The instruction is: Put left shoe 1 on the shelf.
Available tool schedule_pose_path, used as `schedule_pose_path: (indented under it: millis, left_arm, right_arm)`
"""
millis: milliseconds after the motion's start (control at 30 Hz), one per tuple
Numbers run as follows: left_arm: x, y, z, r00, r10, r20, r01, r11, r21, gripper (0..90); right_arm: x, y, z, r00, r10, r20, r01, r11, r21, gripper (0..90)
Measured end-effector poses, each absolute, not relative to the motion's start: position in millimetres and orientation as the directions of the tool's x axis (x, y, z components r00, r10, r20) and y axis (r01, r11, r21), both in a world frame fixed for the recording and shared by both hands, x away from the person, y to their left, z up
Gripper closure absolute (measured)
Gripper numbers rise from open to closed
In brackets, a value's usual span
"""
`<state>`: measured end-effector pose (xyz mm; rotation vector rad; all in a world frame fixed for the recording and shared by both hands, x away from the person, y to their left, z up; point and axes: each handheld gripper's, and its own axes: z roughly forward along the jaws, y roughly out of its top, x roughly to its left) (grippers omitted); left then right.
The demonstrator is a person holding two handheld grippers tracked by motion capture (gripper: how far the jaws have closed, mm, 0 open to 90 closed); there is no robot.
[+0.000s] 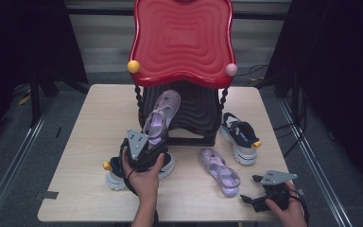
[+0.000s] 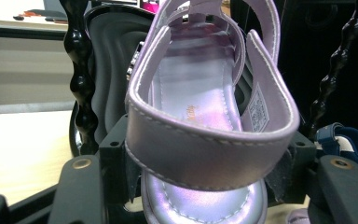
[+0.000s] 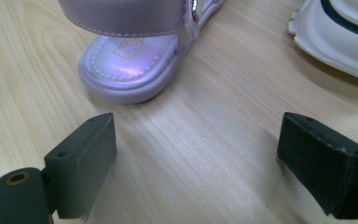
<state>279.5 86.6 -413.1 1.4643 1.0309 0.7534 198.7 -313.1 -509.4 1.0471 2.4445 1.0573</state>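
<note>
My left gripper (image 1: 152, 144) is shut on the heel end of a lavender sandal (image 1: 161, 113), which tilts up with its toe toward the black lower shelf (image 1: 196, 111) of a shoe rack. In the left gripper view the sandal (image 2: 205, 112) sits between the pads (image 2: 115, 163), heel strap nearest the camera. A second lavender sandal (image 1: 220, 171) lies flat on the table. My right gripper (image 1: 249, 189) rests open near the front right corner. In the right gripper view that sandal's heel (image 3: 130, 60) lies ahead of my right gripper (image 3: 196, 158), apart from the jaws.
The rack has a red wavy top tier (image 1: 183, 40) on twisted black posts (image 2: 79, 70). A white and navy sneaker (image 1: 238, 137) stands right of the rack, and its edge (image 3: 340, 42) appears in the right gripper view. Another sneaker (image 1: 116, 175) lies under my left hand. The wooden table (image 1: 94, 123) has bare room at the left.
</note>
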Motion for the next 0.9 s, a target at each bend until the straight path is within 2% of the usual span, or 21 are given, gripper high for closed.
schedule_pose_path:
  millis: [133,900]
  left_arm:
    - [282.9,78.4,-413.4,0.368,0.925,-0.097,0.179,0.032,0.983,37.1]
    - [312.2,53.6,-410.1,0.292,0.950,-0.110,0.158,0.065,0.985,37.0]
  right_arm:
    - [198.7,-313.1,-509.4,-0.699,0.714,0.029,0.511,0.470,0.720,11.1]
    - [199.1,-313.3,-509.4,-0.702,0.712,0.028,0.508,0.472,0.720,11.1]
